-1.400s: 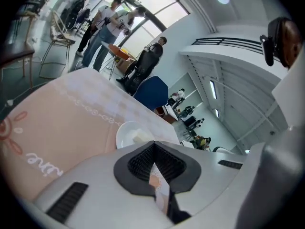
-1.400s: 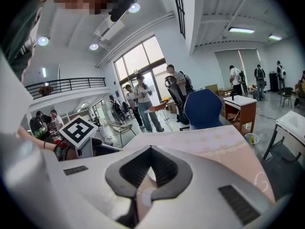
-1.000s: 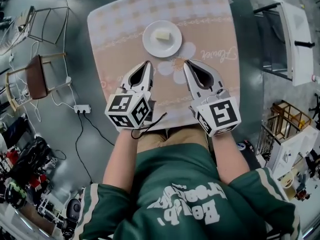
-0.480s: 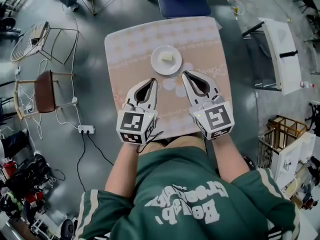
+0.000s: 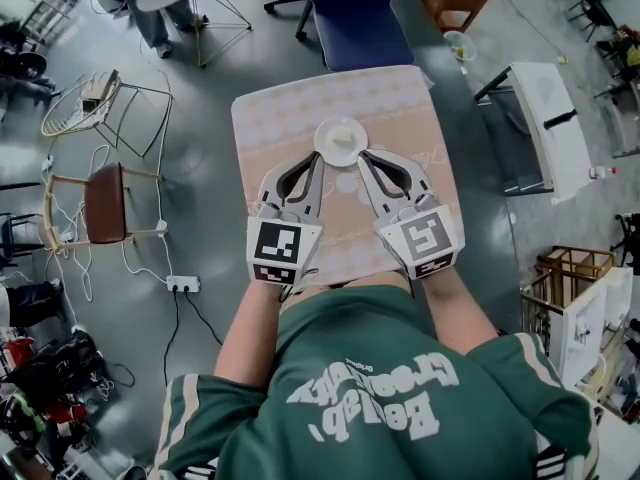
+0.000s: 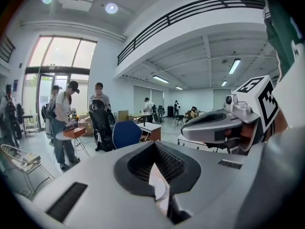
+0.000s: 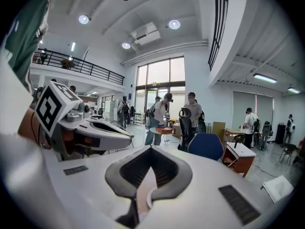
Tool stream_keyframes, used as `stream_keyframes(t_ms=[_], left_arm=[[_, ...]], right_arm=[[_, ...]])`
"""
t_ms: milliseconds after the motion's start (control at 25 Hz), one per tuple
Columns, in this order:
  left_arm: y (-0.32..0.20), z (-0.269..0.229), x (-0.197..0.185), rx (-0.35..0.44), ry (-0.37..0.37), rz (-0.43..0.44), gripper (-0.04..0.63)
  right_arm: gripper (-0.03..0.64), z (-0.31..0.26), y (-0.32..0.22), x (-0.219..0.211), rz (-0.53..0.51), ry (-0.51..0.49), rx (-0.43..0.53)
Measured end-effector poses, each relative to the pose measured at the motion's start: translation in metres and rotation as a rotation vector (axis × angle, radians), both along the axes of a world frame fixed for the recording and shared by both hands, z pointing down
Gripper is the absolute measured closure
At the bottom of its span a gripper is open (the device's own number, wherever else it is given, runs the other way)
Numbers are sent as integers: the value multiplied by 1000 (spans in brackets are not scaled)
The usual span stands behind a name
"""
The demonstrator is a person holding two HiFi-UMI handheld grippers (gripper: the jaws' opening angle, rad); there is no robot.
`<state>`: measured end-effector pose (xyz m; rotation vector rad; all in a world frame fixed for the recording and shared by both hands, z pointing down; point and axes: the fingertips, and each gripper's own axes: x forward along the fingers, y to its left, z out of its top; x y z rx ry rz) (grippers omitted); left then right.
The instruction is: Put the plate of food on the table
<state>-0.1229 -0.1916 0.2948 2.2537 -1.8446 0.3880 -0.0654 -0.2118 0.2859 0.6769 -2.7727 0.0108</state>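
The left gripper [image 5: 315,159] and right gripper [image 5: 362,155] hung closed and empty beside the plate [image 5: 325,146] on the bench [image 5: 270,118].

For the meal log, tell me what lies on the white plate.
One pale yellow piece of food sits on the plate. The left gripper and right gripper overlap its near rim, so that strip is hidden.

Bright, even light from round ceiling lamps [image 7: 174,24] and tall windows [image 6: 57,51]; soft shadows, heavy fisheye bending, dark vignetted corners.
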Motion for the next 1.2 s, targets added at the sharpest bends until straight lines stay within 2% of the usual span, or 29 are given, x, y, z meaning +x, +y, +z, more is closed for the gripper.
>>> stream_keyframes(t_ms=[320, 520, 680, 1040, 1200], left_arm=[[2, -49, -4, 112, -115, 39, 588], [5, -75, 3, 154, -175, 63, 588], [2, -87, 5, 175, -172, 60, 588], [3, -81, 11, 166, -176, 65, 588], [2, -80, 16, 159, -143, 65, 588]], right_arm=[[601, -40, 10, -14, -6, -24, 89], [601, -56, 15, -13, -12, -66, 74], [601, -65, 13, -12, -18, -76, 72], [601, -65, 14, -7, -18, -72, 76], [603, -66, 15, -4, -21, -76, 74]])
